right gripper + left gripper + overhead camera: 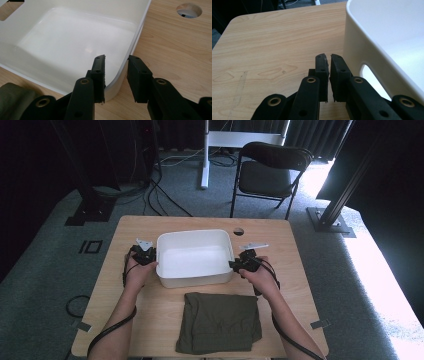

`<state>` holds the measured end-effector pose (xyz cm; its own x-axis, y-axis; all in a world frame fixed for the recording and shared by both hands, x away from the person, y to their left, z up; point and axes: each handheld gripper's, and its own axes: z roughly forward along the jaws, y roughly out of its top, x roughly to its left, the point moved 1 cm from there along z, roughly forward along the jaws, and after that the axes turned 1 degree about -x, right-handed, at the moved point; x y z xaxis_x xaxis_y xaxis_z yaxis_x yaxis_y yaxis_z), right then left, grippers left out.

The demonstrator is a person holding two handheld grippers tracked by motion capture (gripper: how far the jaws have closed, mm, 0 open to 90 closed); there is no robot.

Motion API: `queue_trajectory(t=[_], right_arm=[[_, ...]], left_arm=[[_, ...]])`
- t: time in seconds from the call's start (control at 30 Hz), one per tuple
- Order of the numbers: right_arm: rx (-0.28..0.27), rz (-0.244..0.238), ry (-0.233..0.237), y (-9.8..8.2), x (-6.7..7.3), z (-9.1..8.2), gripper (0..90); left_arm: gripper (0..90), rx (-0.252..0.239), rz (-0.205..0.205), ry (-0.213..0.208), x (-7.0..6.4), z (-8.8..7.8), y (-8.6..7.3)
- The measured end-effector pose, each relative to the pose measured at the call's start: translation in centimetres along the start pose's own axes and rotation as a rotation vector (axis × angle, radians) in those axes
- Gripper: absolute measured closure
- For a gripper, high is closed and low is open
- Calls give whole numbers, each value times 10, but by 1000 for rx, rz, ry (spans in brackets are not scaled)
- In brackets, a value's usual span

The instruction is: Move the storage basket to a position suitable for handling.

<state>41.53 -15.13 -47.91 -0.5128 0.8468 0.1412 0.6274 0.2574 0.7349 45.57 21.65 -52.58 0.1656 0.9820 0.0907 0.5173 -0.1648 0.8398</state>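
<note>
A white plastic tub stands empty in the middle of the wooden table. My left gripper sits by the tub's left wall; its jaws are shut with nothing between them, next to a handle slot. My right gripper is at the tub's near right corner. One of its jaws is inside the tub and the other outside, closed on the rim. A folded olive-green cloth lies in front of the tub, between the person's forearms.
A round cable hole is in the table behind the tub's right corner. A black folding chair stands beyond the table's far edge. A corner of the cloth shows near the right gripper. Bare wood lies left and right of the tub.
</note>
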Motion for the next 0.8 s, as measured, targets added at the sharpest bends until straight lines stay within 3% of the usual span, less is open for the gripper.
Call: queue_trajectory(t=[0.17,0.23,0.33,0.37,0.43,0.47,0.5,0.6,0.67,0.8], right_arm=[[-13,25,14,-4,-2,-2,656],[-25,34,24,-5,-4,-3,642],[-40,37,30,-5,-4,-4,609],[-50,39,29,-4,-4,-5,596],[-99,50,11,1,-7,-9,550],[-114,51,4,4,-8,-10,537],[-128,52,1,6,-9,-10,522],[-178,55,-34,13,-12,-10,486],[-198,78,-44,16,-13,-8,474],[-203,76,-71,16,-13,0,465]], left_arm=[[850,4,-7,4,-1,5,4],[825,-4,-30,-8,2,3,5],[816,-12,-38,-11,5,-2,7],[816,-22,-65,-41,11,-13,11],[765,-35,-76,-37,14,-21,14],[764,-42,-83,-48,15,-26,16],[705,-50,-89,-84,15,-32,18],[613,-48,-81,-130,13,-43,20],[606,-40,-95,-163,10,-49,19],[522,-49,-94,-231,3,-55,16]])
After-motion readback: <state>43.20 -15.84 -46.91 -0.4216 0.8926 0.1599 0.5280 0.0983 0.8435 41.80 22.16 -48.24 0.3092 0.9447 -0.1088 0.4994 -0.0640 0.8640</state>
